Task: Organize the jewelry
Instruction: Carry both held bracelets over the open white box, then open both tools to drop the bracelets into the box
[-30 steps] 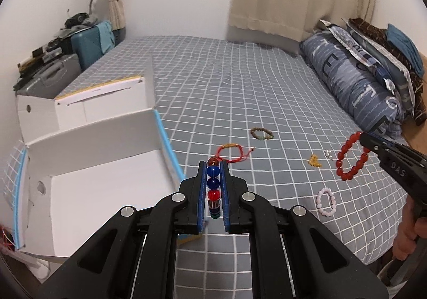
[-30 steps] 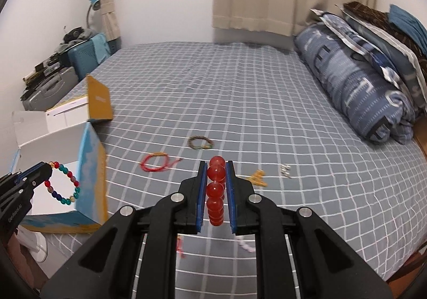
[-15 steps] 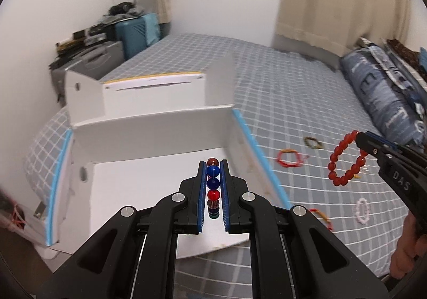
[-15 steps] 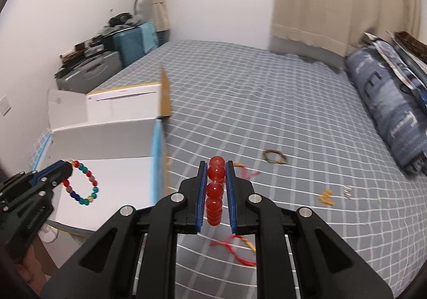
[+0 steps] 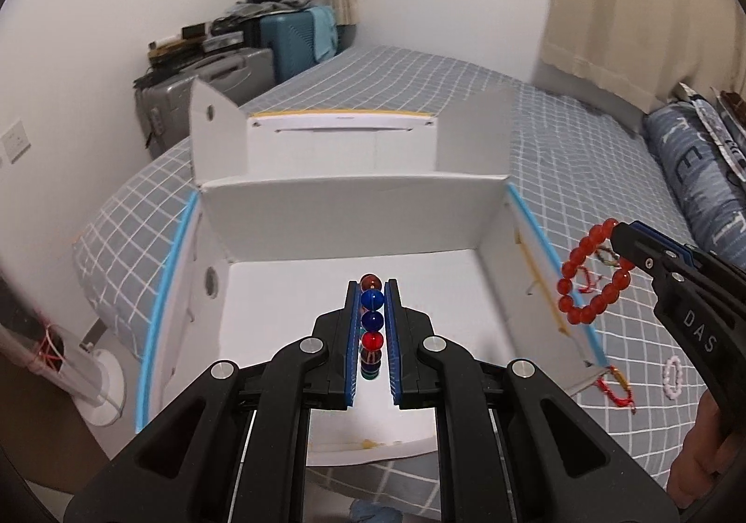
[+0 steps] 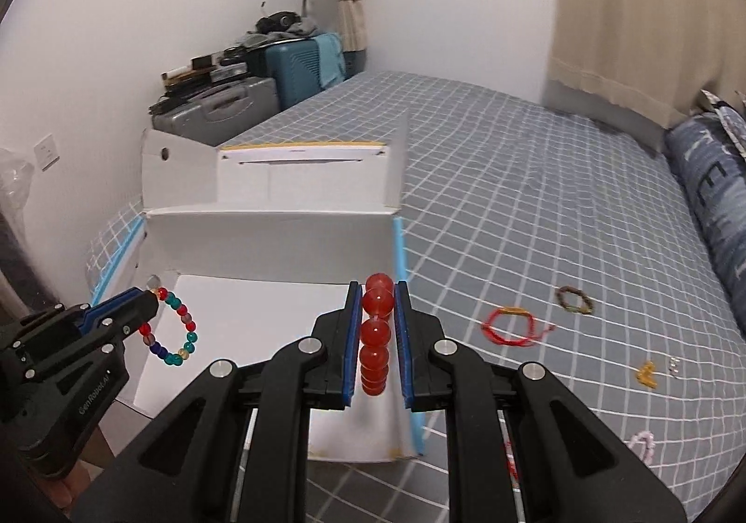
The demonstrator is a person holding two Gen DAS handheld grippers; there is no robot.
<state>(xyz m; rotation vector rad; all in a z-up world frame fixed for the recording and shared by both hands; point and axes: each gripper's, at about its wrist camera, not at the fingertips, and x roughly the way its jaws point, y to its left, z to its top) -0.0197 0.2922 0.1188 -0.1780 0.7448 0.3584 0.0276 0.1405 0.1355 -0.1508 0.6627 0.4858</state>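
My left gripper (image 5: 372,289) is shut on a multicolour bead bracelet (image 5: 372,317) and holds it over the floor of the open white box (image 5: 354,215). From the right wrist view the same bracelet (image 6: 175,331) hangs from the left gripper (image 6: 151,296) above the box (image 6: 270,233). My right gripper (image 6: 378,289) is shut on a red bead bracelet (image 6: 376,331), at the box's right wall. In the left wrist view it (image 5: 590,273) dangles from the right gripper (image 5: 618,229) beside that wall.
On the grey checked bedspread (image 6: 536,205) lie a red cord bracelet (image 6: 510,327), a dark bead bracelet (image 6: 576,300), a yellow piece (image 6: 647,374), small earrings (image 6: 673,365) and a pink bracelet (image 6: 642,443). Suitcases (image 6: 224,103) stand by the wall. Pillows (image 5: 694,159) lie right.
Both grippers have swung left from the open bedspread to the box. The multicolour bracelet now hangs over the box floor, and the red bracelet has reached the box's right wall.
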